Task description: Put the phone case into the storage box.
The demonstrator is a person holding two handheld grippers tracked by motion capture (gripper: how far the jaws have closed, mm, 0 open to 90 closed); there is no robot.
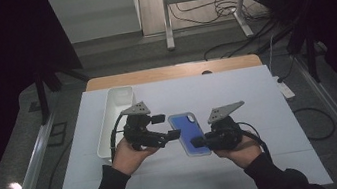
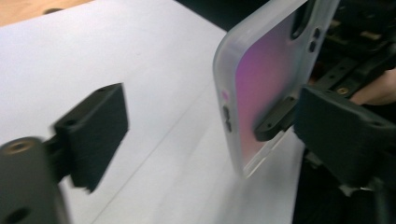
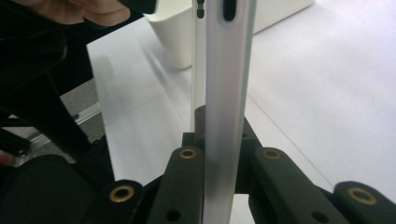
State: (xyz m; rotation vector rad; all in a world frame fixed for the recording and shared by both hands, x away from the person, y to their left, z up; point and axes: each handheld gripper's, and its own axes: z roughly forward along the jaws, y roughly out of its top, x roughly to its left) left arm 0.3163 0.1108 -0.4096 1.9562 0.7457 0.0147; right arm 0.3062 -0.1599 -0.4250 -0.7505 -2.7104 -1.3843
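Two grippers are seen mid-handover above the table (image 1: 237, 94): the phone case (image 1: 190, 132) is clamped edge-on in the right gripper (image 1: 199, 143), while the left gripper (image 1: 168, 126) is spread wide, the case just off its right jaw, untouched. A withdrawal by the left seems called for next.

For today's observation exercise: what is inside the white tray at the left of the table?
In the high view the tray shows a bare white floor at its far end. The left claw and its grey plate cover the near end, so whatever lies there stays hidden.
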